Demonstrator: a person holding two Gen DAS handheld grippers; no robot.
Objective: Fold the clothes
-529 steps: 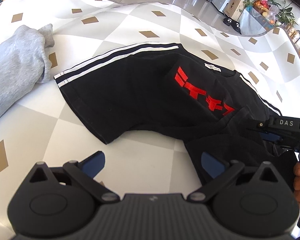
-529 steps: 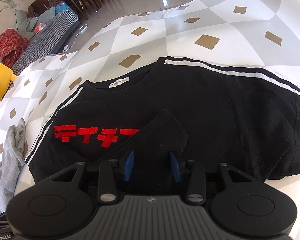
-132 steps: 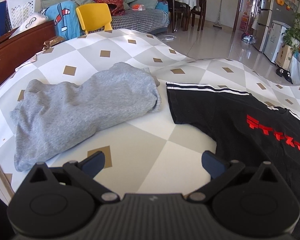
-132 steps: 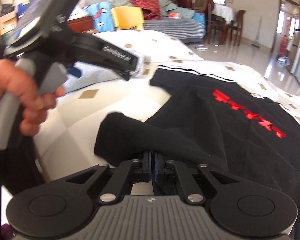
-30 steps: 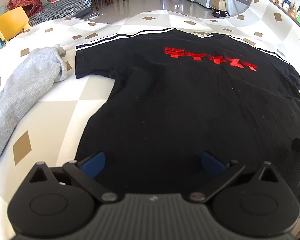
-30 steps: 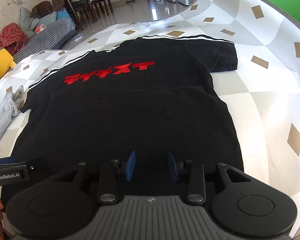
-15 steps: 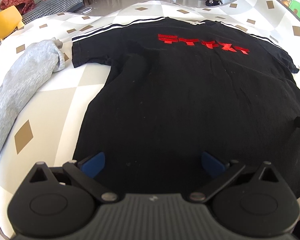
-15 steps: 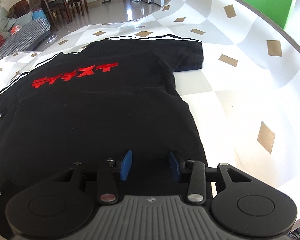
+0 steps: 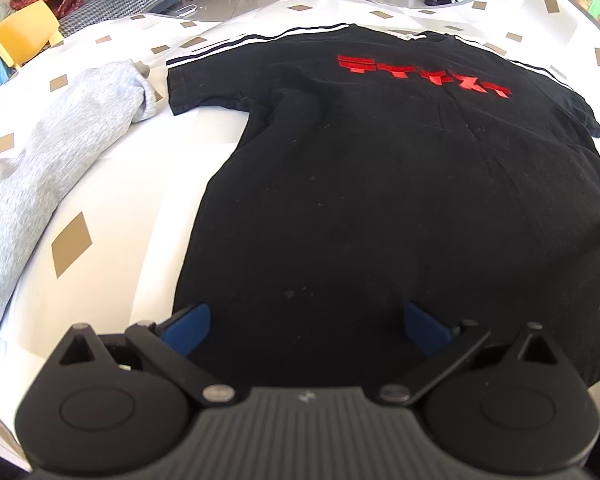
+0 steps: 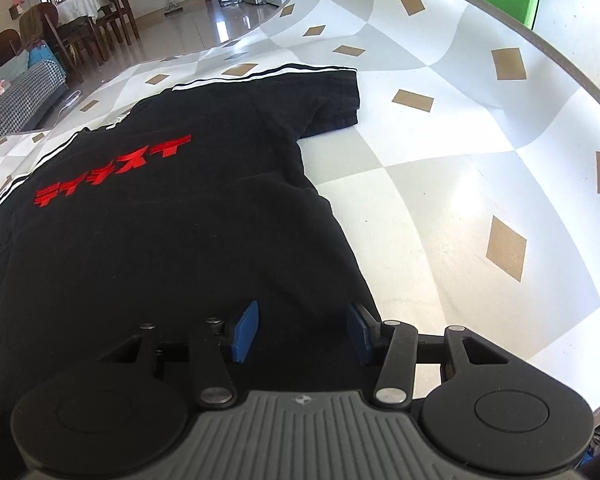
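The black T-shirt lies flat, front up, on the checked table. Both claws hang over its near hem, the left gripper spread wide and empty, the right gripper just widening, nothing pinched. Catching one layer would bunch the fold; the grey garment lies near the sleeve.

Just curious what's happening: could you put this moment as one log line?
stage: shirt spread flat, unfolded | left claw: open over hem | right claw: open, opening wider, at hem corner | grey garment: beside shirt
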